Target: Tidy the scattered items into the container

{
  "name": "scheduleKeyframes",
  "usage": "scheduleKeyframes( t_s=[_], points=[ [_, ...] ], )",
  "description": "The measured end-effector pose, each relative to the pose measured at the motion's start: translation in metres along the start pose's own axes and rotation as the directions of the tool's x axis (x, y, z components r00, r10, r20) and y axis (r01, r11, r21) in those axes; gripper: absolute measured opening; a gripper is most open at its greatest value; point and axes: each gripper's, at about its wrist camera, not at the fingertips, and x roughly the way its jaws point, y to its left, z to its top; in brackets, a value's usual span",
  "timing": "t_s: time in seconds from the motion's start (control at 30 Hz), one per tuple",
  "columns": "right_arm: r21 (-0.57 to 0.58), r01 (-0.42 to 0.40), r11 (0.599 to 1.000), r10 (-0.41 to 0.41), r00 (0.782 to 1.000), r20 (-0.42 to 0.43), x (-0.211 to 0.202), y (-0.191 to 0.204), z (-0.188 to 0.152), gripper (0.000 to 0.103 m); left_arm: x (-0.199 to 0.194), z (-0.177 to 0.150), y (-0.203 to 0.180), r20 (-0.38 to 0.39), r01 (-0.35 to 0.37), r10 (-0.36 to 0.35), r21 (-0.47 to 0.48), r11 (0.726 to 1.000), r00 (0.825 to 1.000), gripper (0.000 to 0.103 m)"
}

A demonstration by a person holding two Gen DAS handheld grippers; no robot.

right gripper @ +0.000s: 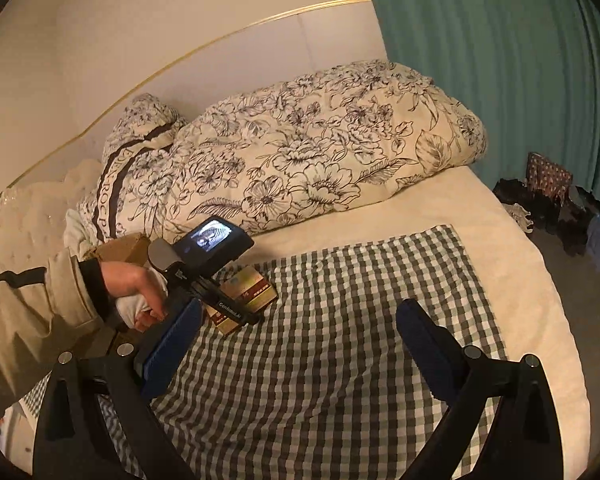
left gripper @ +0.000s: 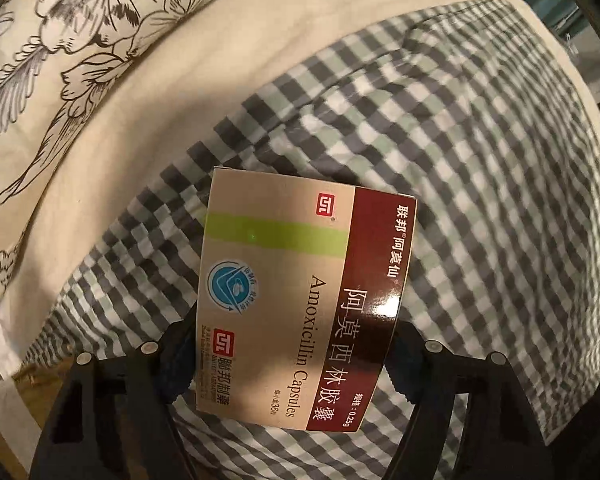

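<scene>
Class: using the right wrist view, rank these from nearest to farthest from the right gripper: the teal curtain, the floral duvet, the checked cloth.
1. Checked cloth: directly beneath the right gripper.
2. Floral duvet: beyond the cloth, mid-bed.
3. Teal curtain: behind the bed, upper right.

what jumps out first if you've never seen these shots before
The amoxicillin box fills the left wrist view, lying on the checked cloth between the left gripper pads. In the right wrist view the floral duvet is heaped along the bed's far side, before a teal curtain.
</scene>
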Motion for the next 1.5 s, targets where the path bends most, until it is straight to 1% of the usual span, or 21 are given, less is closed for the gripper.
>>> scheduleKeyframes(
  t_s=[0.13, 0.23, 0.33, 0.4, 0.43, 0.47, 0.53, 0.57, 0.63, 0.7, 0.8, 0.87, 0.93, 0.97, 1.03, 1.1, 1.2, 1.23, 1.4, 1.47, 1.5],
  points=[
    [-0.024, 0.01, 1.0, -0.01, 1.0, -0.011, -0.004, 0.01, -0.003, 0.098, -0.025, -0.02, -0.007, 0.061, -0.01, 0.013, -0.038, 0.999, 0.998, 0.078],
    [-0.04, 0.022, 0.999, -0.022, 1.0, -0.005, -0.012, 0.02, -0.003, 0.098, -0.057, -0.041, -0.014, 0.129, -0.008, 0.017, -0.066, 0.998, 0.992, 0.078],
    [-0.055, 0.035, 0.998, -0.034, 0.999, 0.021, -0.027, 0.032, -0.001, 0.098, -0.097, -0.071, -0.021, 0.211, 0.001, 0.019, -0.094, 0.996, 0.977, 0.078],
    [-0.064, 0.032, 0.997, -0.029, 0.998, 0.053, -0.041, 0.042, 0.001, 0.098, -0.128, -0.098, -0.026, 0.282, 0.019, 0.015, -0.118, 0.993, 0.959, 0.078],
    [-0.069, 0.032, 0.997, -0.027, 0.997, 0.067, -0.048, 0.048, 0.003, 0.098, -0.141, -0.09, -0.025, 0.304, 0.021, 0.018, -0.125, 0.992, 0.953, 0.078],
    [-0.074, 0.031, 0.997, -0.025, 0.996, 0.083, -0.055, 0.054, 0.004, 0.098, -0.154, -0.09, -0.024, 0.331, 0.025, 0.021, -0.134, 0.991, 0.943, 0.078],
    [-0.085, 0.02, 0.996, -0.01, 0.994, 0.11, -0.068, 0.067, 0.007, 0.098, -0.174, -0.106, -0.024, 0.385, 0.034, 0.028, -0.154, 0.987, 0.923, 0.078],
    [-0.091, 0.014, 0.996, -0.003, 0.993, 0.122, -0.073, 0.073, 0.007, 0.098, -0.188, -0.12, -0.024, 0.413, 0.038, 0.037, -0.172, 0.984, 0.91, 0.078],
    [-0.112, 0.014, 0.994, 0.003, 0.989, 0.146, -0.082, 0.086, 0.008, 0.098, -0.201, -0.132, -0.022, 0.455, 0.05, 0.043, -0.192, 0.98, 0.889, 0.078],
    [-0.137, 0.028, 0.99, -0.004, 0.985, 0.17, -0.091, 0.101, 0.008, 0.098, -0.222, -0.154, -0.019, 0.502, 0.041, 0.076, -0.218, 0.975, 0.862, 0.078],
    [-0.151, 0.041, 0.988, -0.01, 0.979, 0.206, -0.105, 0.118, 0.007, 0.098, -0.243, -0.185, -0.01, 0.552, 0.042, 0.118, -0.269, 0.962, 0.825, 0.078],
    [-0.139, 0.032, 0.99, 0.0, 0.975, 0.223, -0.113, 0.128, 0.008, 0.098, -0.256, -0.208, -0.01, 0.581, 0.034, 0.157, -0.304, 0.952, 0.799, 0.078],
    [-0.13, 0.018, 0.991, 0.013, 0.972, 0.233, -0.12, 0.137, 0.011, 0.098, -0.269, -0.229, -0.007, 0.611, 0.016, 0.203, -0.333, 0.943, 0.765, 0.078],
    [-0.131, 0.013, 0.991, 0.018, 0.971, 0.237, -0.123, 0.143, 0.012, 0.098, -0.275, -0.238, -0.008, 0.619, 0.012, 0.218, -0.344, 0.939, 0.755, 0.078],
    [-0.144, 0.008, 0.99, 0.029, 0.968, 0.251, -0.129, 0.156, 0.013, 0.099, -0.287, -0.258, -0.003, 0.639, 0.013, 0.249, -0.376, 0.927, 0.727, 0.078],
    [-0.157, 0.004, 0.988, 0.037, 0.964, 0.262, -0.133, 0.167, 0.014, 0.102, -0.299, -0.279, 0.004, 0.656, 0.012, 0.283, -0.406, 0.914, 0.699, 0.078],
    [-0.176, -0.013, 0.984, 0.06, 0.962, 0.268, -0.134, 0.188, 0.016, 0.103, -0.313, -0.306, 0.016, 0.674, 0.015, 0.319, -0.44, 0.898, 0.666, 0.078],
    [-0.182, -0.023, 0.983, 0.072, 0.961, 0.266, -0.133, 0.195, 0.017, 0.103, -0.317, -0.315, 0.021, 0.678, 0.015, 0.332, -0.451, 0.892, 0.656, 0.078],
    [-0.235, -0.042, 0.971, 0.104, 0.96, 0.261, -0.127, 0.232, 0.018, 0.103, -0.33, -0.35, 0.036, 0.682, 0.004, 0.391, -0.5, 0.866, 0.617, 0.078],
    [-0.255, -0.051, 0.966, 0.117, 0.961, 0.252, -0.123, 0.246, 0.019, 0.103, -0.332, -0.36, 0.047, 0.677, -0.004, 0.419, -0.524, 0.852, 0.605, 0.078],
    [-0.263, -0.055, 0.963, 0.122, 0.961, 0.249, -0.12, 0.251, 0.019, 0.103, -0.332, -0.364, 0.05, 0.674, -0.005, 0.425, -0.53, 0.848, 0.604, 0.078]
  ],
)
